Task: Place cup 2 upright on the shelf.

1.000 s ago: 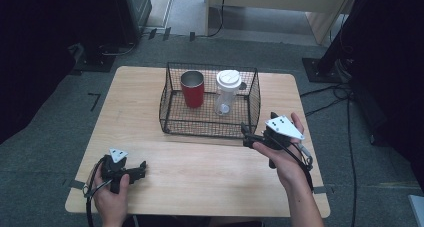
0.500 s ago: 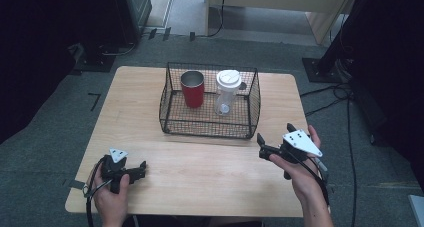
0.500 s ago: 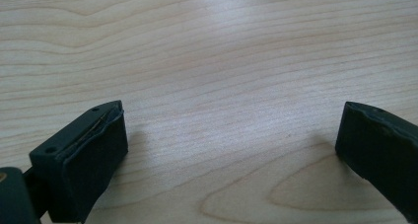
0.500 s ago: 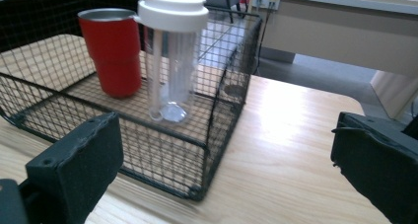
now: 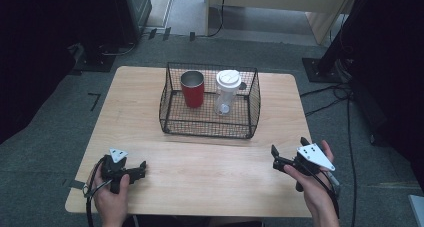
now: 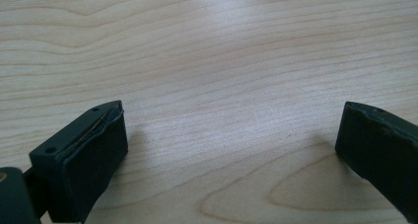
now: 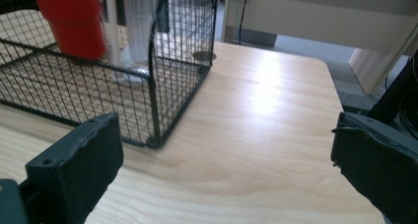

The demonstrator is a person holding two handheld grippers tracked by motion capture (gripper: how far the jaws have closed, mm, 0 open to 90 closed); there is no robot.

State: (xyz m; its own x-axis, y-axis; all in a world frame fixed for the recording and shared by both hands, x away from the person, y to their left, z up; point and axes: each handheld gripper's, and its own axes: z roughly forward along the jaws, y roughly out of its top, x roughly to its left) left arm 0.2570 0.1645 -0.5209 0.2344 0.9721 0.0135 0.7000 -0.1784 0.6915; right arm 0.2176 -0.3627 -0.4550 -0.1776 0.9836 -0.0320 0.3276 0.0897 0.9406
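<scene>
- A light wooden table [image 5: 150,112] stood on grey carpet, and a black wire basket [image 5: 207,127] sat on its far middle part.
- Inside the basket a red tumbler [image 5: 192,89] stood upright on the left, with its open mouth up.
- Just beside it, to the right, a clear cup with a white lid [image 5: 227,92] also stood upright; the two were close, but whether they touched could not be told.
- The left gripper [image 5: 137,171] lay low near the table's near left corner, held in the person's left hand [image 5: 112,199], with its grey three-cornered plate on top and its cable looping below.
- In the left gripper view its two black jaws stood wide apart, with nothing but bare wood grain [image 6: 222,86] between them.
- The right gripper [image 5: 287,152] was held by the right hand [image 5: 312,187] near the table's near right edge, well apart from the basket and pointing left across the table.
- In the right gripper view its jaws were likewise spread wide and held nothing; between them showed the near right corner of the wire basket [image 7: 153,100], the red tumbler [image 7: 74,21] and the clear cup [image 7: 138,31] behind the mesh, and the open tabletop [image 7: 266,100] to the right.
- Beyond the table's far edge in that view stood a pale cabinet or desk [image 7: 320,17].
- Dark equipment and cables lay on the floor around the table in the high view.
</scene>
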